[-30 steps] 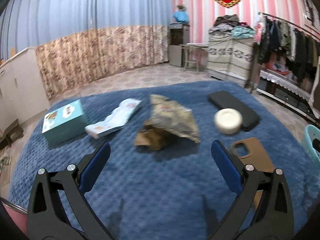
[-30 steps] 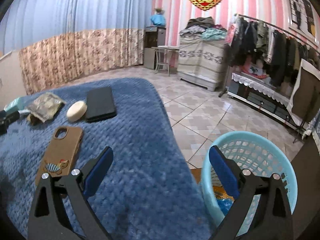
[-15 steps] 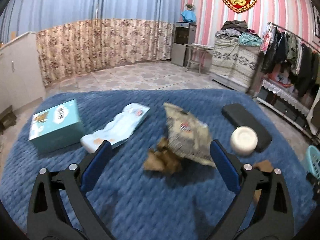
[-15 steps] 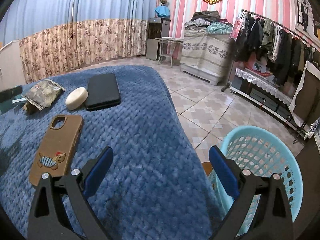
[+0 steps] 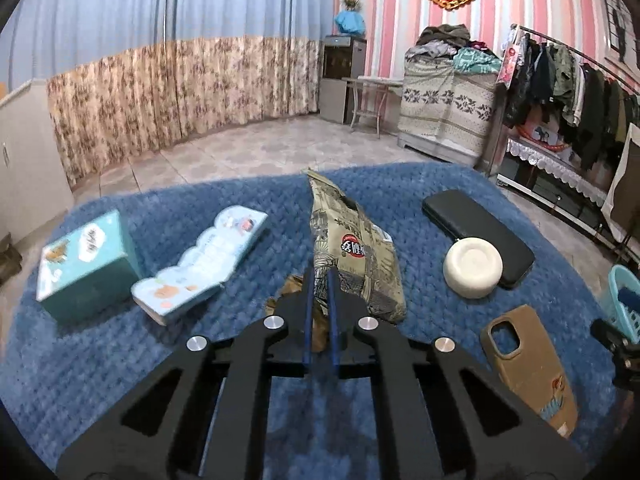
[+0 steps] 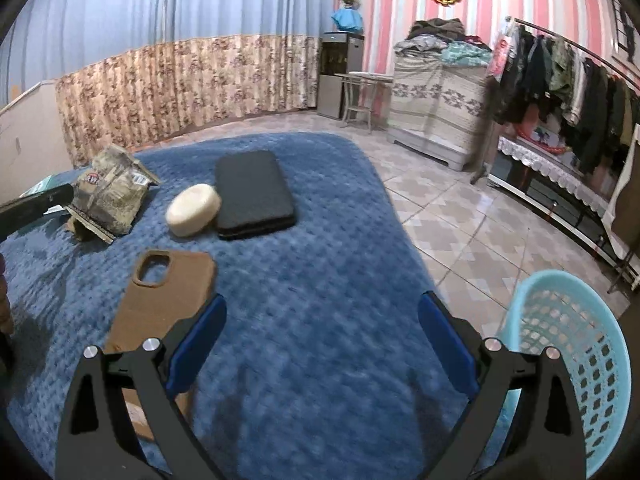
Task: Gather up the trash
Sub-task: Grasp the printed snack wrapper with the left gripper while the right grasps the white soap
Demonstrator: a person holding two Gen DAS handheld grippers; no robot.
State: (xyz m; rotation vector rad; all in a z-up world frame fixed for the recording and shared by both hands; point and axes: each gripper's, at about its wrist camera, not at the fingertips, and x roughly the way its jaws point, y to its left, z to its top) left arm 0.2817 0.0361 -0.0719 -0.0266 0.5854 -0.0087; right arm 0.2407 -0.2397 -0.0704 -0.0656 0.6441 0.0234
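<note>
A crumpled tan snack wrapper [image 5: 352,248] lies on the blue blanket [image 5: 200,360], with a brown scrap of cardboard [image 5: 290,286] under its near end. My left gripper [image 5: 319,280] is shut on the wrapper's near edge. The wrapper also shows in the right wrist view [image 6: 110,196], far left, with the left gripper's black arm beside it. My right gripper [image 6: 320,336] is open and empty over the blanket's right part. A light blue plastic basket [image 6: 568,356] stands on the floor to its right.
On the blanket lie a teal box [image 5: 86,264], a pack of wipes [image 5: 204,264], a round cream soap [image 5: 472,266], a black flat case [image 5: 478,226] and a brown phone case [image 5: 528,364]. Tiled floor, a clothes rack and a covered cabinet lie beyond.
My left gripper moved forward to the wrapper and closed on its near edge; it was wide open before. My right gripper rose slightly and stayed open.
</note>
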